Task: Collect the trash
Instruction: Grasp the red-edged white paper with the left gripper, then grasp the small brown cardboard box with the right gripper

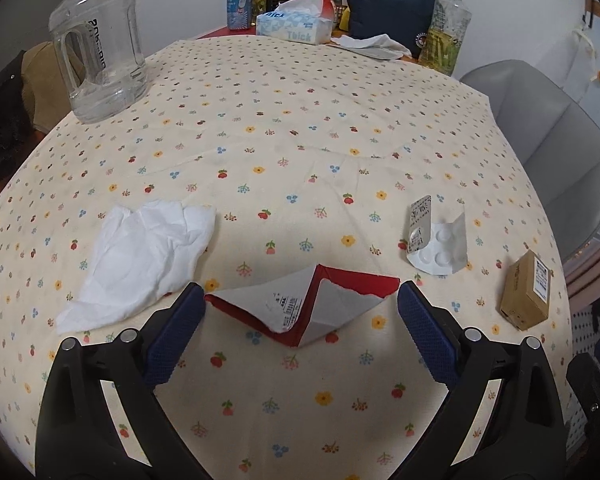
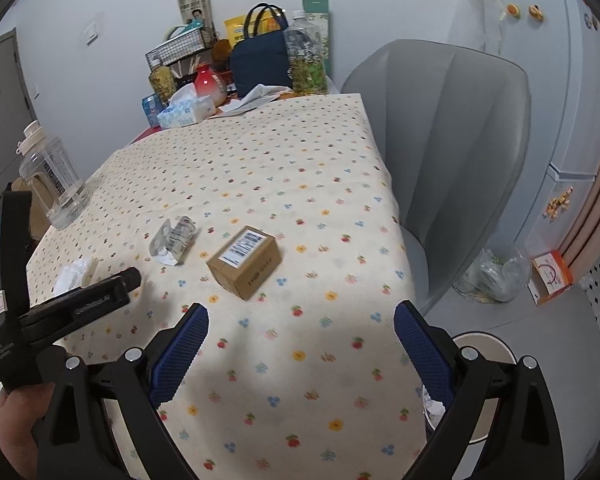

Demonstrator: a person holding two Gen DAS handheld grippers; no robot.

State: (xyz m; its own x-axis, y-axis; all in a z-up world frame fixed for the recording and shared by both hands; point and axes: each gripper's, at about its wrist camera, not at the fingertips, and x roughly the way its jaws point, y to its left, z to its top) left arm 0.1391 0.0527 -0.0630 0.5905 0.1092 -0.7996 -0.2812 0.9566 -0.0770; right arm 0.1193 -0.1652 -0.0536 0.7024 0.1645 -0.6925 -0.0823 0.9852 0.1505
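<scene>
my left tool [image 1: 300,312] gapes wide over the torn red wrapper [image 1: 312,308] lying on the flowered worktop [image 1: 300,120]. my right tool [image 2: 300,340] is wide too, empty, near the labelled cardboard box [image 2: 245,261]. the tissue box [image 1: 296,26] reads "thick".
</scene>
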